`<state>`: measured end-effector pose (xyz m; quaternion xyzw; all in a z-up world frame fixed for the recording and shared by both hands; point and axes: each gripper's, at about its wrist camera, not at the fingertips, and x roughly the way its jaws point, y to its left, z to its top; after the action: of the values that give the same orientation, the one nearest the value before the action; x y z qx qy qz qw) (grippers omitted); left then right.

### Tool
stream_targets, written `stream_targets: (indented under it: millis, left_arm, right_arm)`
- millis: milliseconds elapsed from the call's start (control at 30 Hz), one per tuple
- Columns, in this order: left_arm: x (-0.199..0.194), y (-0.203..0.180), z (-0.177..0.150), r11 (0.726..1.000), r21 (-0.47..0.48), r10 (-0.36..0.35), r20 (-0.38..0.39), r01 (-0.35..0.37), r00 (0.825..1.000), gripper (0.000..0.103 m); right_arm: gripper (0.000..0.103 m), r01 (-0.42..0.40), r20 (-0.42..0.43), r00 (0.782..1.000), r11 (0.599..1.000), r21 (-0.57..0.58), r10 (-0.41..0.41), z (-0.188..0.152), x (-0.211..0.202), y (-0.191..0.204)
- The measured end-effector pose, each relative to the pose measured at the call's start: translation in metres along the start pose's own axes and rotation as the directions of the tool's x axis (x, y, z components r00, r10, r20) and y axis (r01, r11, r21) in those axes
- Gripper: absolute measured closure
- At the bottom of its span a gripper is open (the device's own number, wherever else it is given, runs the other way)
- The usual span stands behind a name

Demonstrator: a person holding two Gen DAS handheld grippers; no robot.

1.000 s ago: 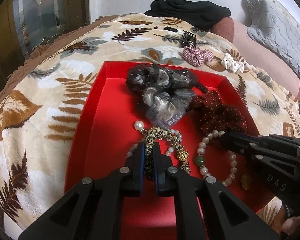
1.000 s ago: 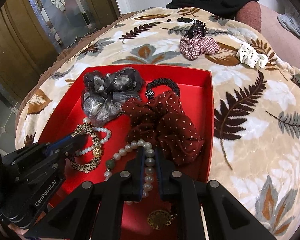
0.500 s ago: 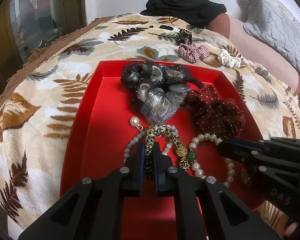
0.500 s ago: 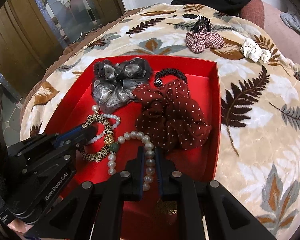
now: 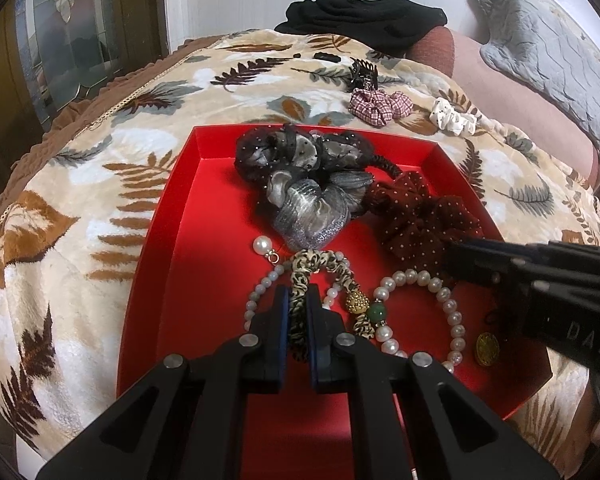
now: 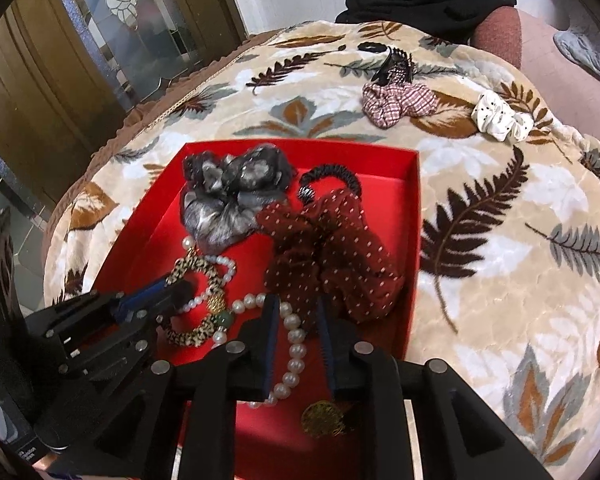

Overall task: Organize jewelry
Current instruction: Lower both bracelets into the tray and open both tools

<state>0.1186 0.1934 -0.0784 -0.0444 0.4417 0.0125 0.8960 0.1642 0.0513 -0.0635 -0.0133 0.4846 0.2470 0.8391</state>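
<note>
A red tray lies on the leaf-print blanket. In it are a grey-black scrunchie, a dark red dotted scrunchie, a black hair tie, a pearl bracelet with a gold charm, and a leopard-print bracelet. My left gripper is shut on the leopard-print bracelet. My right gripper is open, its fingers on either side of the pearl bracelet, no longer gripping it.
On the blanket beyond the tray lie a plaid scrunchie, a white dotted scrunchie, a dark claw clip and a small black item. Black clothing and a pink sofa are behind.
My right gripper has opened and let go of the pearl bracelet. Both grippers have drawn back toward the tray's near edge. My left gripper stays shut on the leopard-print bracelet.
</note>
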Motion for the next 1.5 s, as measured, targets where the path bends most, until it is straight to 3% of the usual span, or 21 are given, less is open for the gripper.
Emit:
stream_targets:
  millis: [300, 667, 967, 1200, 1433, 1500]
  left_arm:
    - [0.000, -0.002, -0.001, 1.000, 0.008, 0.000, 0.001, 0.000, 1.000, 0.094]
    - [-0.001, -0.003, -0.001, 1.000, 0.004, -0.003, 0.000, 0.003, 1.000, 0.084]
    - [-0.001, -0.004, -0.001, 1.000, 0.001, -0.006, 0.002, 0.005, 1.000, 0.080]
    - [-0.004, -0.004, -0.001, 1.000, 0.002, -0.001, 0.004, 0.001, 1.000, 0.080]
    - [-0.004, -0.001, -0.001, 1.000, 0.003, 0.008, 0.007, -0.008, 1.000, 0.079]
    - [-0.004, -0.001, -0.002, 1.000, 0.006, 0.010, 0.010, -0.010, 1.000, 0.078]
  right_arm:
    - [0.079, 0.000, -0.008, 1.000, 1.000, 0.017, 0.001, 0.002, 0.005, -0.006]
    - [0.077, 0.011, 0.007, 1.000, 1.000, 0.022, -0.012, 0.013, 0.006, -0.007]
    - [0.075, 0.006, -0.049, 0.999, 1.000, 0.004, -0.006, 0.011, 0.028, -0.005]
    - [0.074, -0.036, -0.062, 0.997, 0.999, -0.004, 0.036, 0.004, 0.023, 0.002]
    - [0.074, -0.017, -0.017, 1.000, 1.000, -0.014, 0.017, 0.002, 0.005, 0.005]
    - [0.068, -0.008, -0.008, 1.000, 1.000, -0.016, 0.008, 0.001, 0.000, 0.006]
